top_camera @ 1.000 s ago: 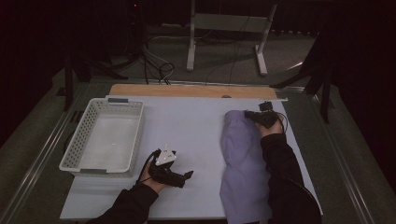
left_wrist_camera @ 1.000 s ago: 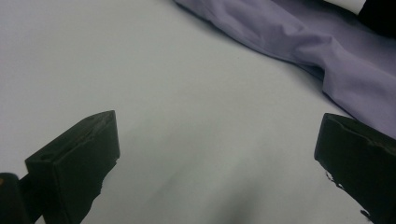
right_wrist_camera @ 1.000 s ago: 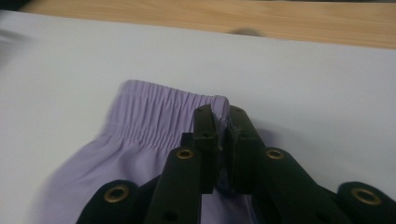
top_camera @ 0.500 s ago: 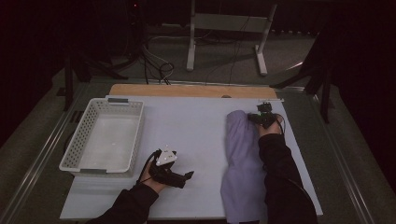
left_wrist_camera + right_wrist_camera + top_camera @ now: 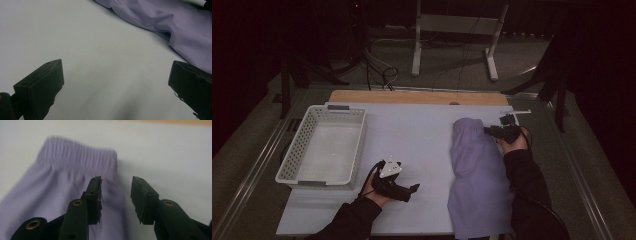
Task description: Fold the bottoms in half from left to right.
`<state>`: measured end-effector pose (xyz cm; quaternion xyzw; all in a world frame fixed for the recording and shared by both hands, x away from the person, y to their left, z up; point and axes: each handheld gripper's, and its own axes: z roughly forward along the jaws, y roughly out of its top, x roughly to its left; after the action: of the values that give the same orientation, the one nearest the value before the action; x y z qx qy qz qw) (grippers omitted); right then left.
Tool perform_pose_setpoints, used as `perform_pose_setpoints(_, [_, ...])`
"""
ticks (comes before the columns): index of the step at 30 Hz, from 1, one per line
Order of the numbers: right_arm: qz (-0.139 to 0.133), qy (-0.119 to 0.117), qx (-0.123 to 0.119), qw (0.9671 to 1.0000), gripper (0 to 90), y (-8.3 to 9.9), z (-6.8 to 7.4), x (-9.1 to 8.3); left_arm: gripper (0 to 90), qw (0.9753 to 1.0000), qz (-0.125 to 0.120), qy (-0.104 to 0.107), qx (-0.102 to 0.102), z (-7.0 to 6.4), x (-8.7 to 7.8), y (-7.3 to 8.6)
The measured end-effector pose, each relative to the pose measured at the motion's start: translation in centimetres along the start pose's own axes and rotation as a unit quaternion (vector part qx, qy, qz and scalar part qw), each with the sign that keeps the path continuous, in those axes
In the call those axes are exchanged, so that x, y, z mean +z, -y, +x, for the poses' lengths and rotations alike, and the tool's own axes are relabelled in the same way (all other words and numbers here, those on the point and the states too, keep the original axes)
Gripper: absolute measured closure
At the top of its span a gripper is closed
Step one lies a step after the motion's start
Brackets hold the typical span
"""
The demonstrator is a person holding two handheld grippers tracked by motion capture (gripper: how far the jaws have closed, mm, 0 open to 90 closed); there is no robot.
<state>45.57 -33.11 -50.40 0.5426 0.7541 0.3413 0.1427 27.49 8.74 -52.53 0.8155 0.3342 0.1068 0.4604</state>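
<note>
The lilac garment (image 5: 479, 175) is lying lengthwise on the right part of the white table (image 5: 412, 135), waistband at the far end. The right gripper (image 5: 116, 195) is hovering at the waistband's right edge, jaws apart, gripping nothing. The left gripper (image 5: 412, 189) is resting near the table's near edge, jaws wide apart. A white basket (image 5: 324, 145) is sitting at the left.

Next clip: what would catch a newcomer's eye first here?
The lilac garment stands out, lying lengthwise on the right of the white table, its elastic waistband at the far end. The right gripper sits at that waistband edge with jaws apart, while the left gripper rests open on bare table near the front. A white basket stands at the left.
</note>
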Motion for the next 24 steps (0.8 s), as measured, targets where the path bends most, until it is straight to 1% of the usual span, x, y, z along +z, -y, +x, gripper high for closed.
perform_pose_setpoints(1, [0.006,-0.005,0.004,1.0,60.7,0.3,-0.2,0.0,0.9,1.0,0.0,0.0,0.001,0.0,0.0,0.0])
perform_pose_setpoints(2, [0.01,-0.004,0.009,0.9999,61.9,0.6,-0.4,0.0,0.9,1.0,0.0,0.0,0.002,0.0,0.1,0.0])
perform_pose_setpoints(3, [0.013,-0.007,0.009,0.9998,64.1,0.8,-0.7,0.0,0.9,1.0,0.001,0.0,0.002,0.0,0.1,0.0])
perform_pose_setpoints(4, [0.02,-0.02,0.024,0.9993,69.8,1.1,-1.0,0.1,0.9,1.0,0.002,0.001,0.001,0.0,0.2,0.0])
perform_pose_setpoints(5, [0.02,-0.02,0.024,0.9993,69.8,1.1,-1.0,0.1,0.9,1.0,0.003,0.001,0.001,0.0,0.2,0.0])
perform_pose_setpoints(6, [0.023,-0.027,0.027,0.999,73.5,1.2,-1.1,0.3,0.9,1.0,0.002,0.002,0.0,0.0,0.3,0.0])
perform_pose_setpoints(7, [0.026,-0.028,0.028,0.9989,82.1,1.3,-1.1,0.4,0.9,1.0,0.002,0.003,0.001,0.0,0.3,0.0])
perform_pose_setpoints(8, [0.028,-0.023,0.02,0.9991,88.1,1.3,-1.0,0.5,0.9,1.0,0.002,0.003,0.002,0.0,0.3,0.0])
perform_pose_setpoints(9, [0.029,-0.023,0.019,0.9991,89.2,1.3,-0.9,0.5,0.9,1.0,0.003,0.003,0.003,0.0,0.3,0.0])
perform_pose_setpoints(10, [0.023,-0.015,0.015,0.9995,89.6,1.2,-0.8,0.3,0.9,1.0,0.003,0.003,0.002,0.0,0.3,0.0])
perform_pose_setpoints(11, [0.018,-0.006,0.017,0.9997,89.7,1.1,-0.8,0.1,0.9,1.0,0.002,0.003,0.001,0.0,0.3,0.0])
perform_pose_setpoints(12, [0.018,-0.006,0.017,0.9997,89.7,1.1,-0.8,0.1,0.9,1.0,0.001,0.003,0.002,0.0,0.3,0.0])
perform_pose_setpoints(13, [0.018,-0.001,0.019,0.9997,89.7,1.1,-0.9,0.0,0.9,1.0,0.001,0.003,0.003,-0.1,0.2,-0.1])
perform_pose_setpoints(14, [0.022,0.018,0.021,0.9994,89.7,1.1,-1.0,-0.1,0.9,1.0,0.001,0.002,0.003,-0.1,0.2,-0.1])
perform_pose_setpoints(16, [0.025,0.022,0.023,0.9992,89.6,1.1,-1.1,-0.1,0.9,1.0,0.002,0.002,0.002,0.0,0.2,0.0])
perform_pose_setpoints(18, [0.034,0.027,0.029,0.9986,89.4,1.4,-1.3,0.2,0.9,1.0,0.0,0.002,0.002,0.0,0.2,-0.1])
perform_pose_setpoints(19, [0.042,0.03,0.028,0.9983,89.3,1.5,-1.4,0.4,0.9,1.0,0.0,0.001,0.003,0.0,0.2,-0.1])
perform_pose_setpoints(20, [0.047,0.039,0.027,0.9978,89.1,1.6,-1.4,0.6,0.9,1.0,0.0,0.001,0.003,0.0,0.2,-0.1])
perform_pose_setpoints(22, [0.045,0.042,0.033,0.9976,88.7,1.8,-1.4,0.8,0.9,1.0,0.001,0.001,0.001,0.0,0.2,-0.1])
perform_pose_setpoints(24, [0.043,0.048,0.032,0.9974,87.1,1.8,-1.4,0.8,0.9,1.0,0.0,0.0,0.001,0.0,0.2,-0.1])
